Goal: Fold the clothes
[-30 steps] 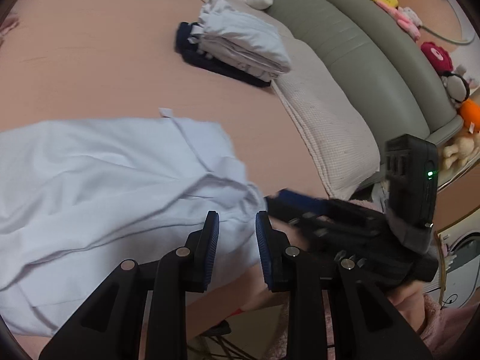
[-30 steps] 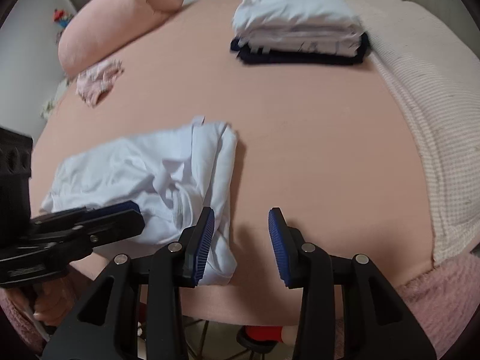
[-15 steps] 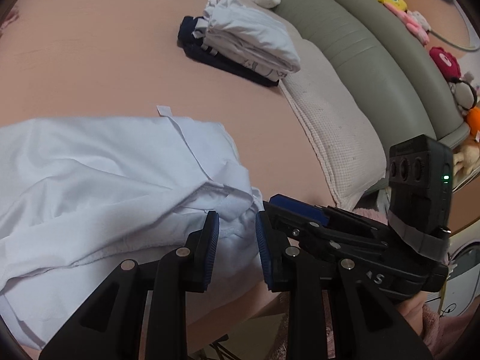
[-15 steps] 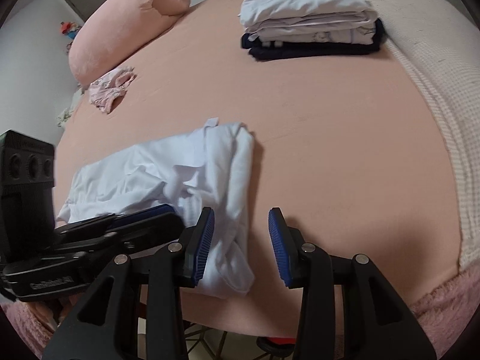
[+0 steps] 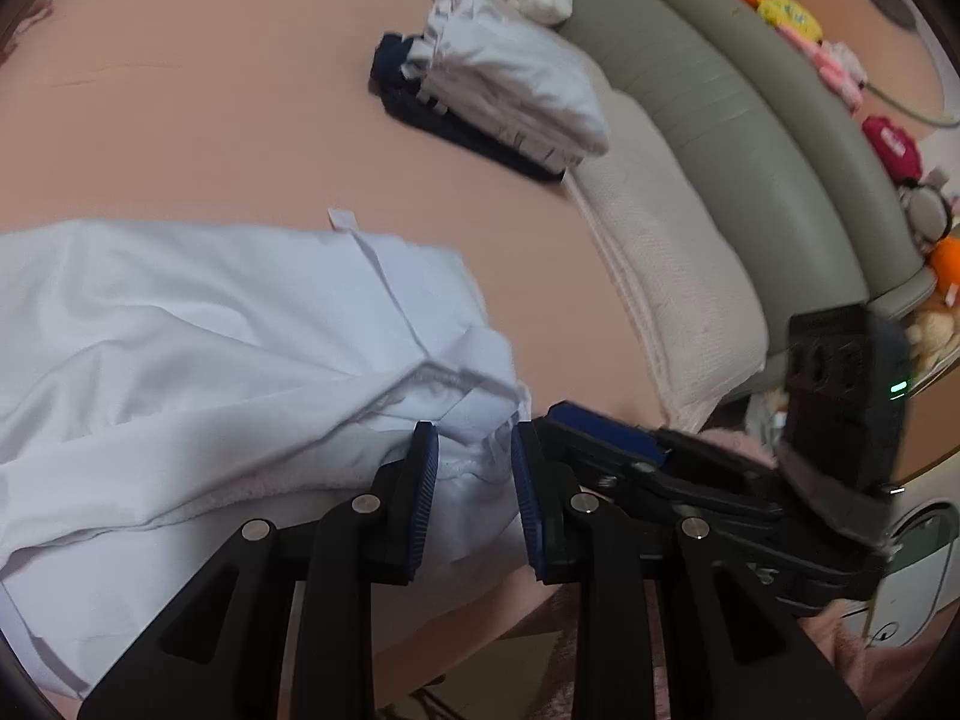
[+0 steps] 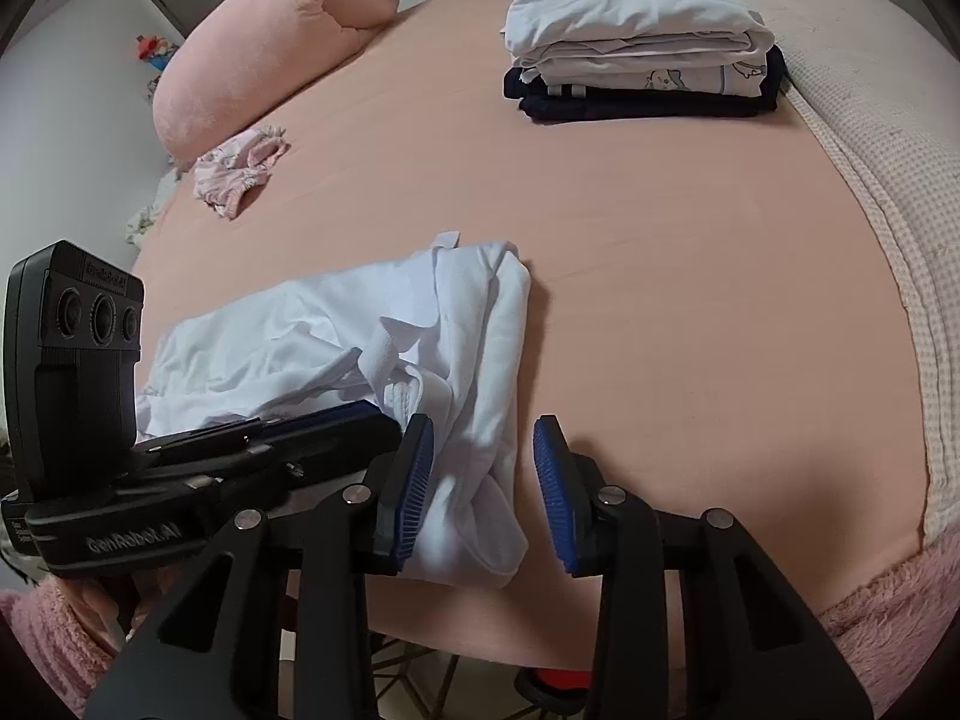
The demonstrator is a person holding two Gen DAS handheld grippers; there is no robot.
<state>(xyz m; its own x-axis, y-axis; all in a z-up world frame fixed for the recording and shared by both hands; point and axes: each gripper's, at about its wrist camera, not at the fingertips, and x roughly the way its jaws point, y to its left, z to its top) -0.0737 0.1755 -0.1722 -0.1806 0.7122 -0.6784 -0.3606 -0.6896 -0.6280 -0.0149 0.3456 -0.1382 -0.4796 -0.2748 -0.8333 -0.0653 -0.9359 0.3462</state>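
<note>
White shirt (image 6: pixel 336 336), crumpled and half folded, lies at the near edge of the pink bed (image 6: pixel 690 252). My left claw (image 5: pixel 474 492) has its jaws parted around a bunched hem of the shirt, not clenched on it. My right claw (image 6: pixel 483 486) is released too, spread wide just beside the left one, with the shirt's near corner lying between its jaws. Farther back sits a folded stack of clothes (image 6: pixel 642 42), well apart, near a pale blanket (image 6: pixel 870 192).
</note>
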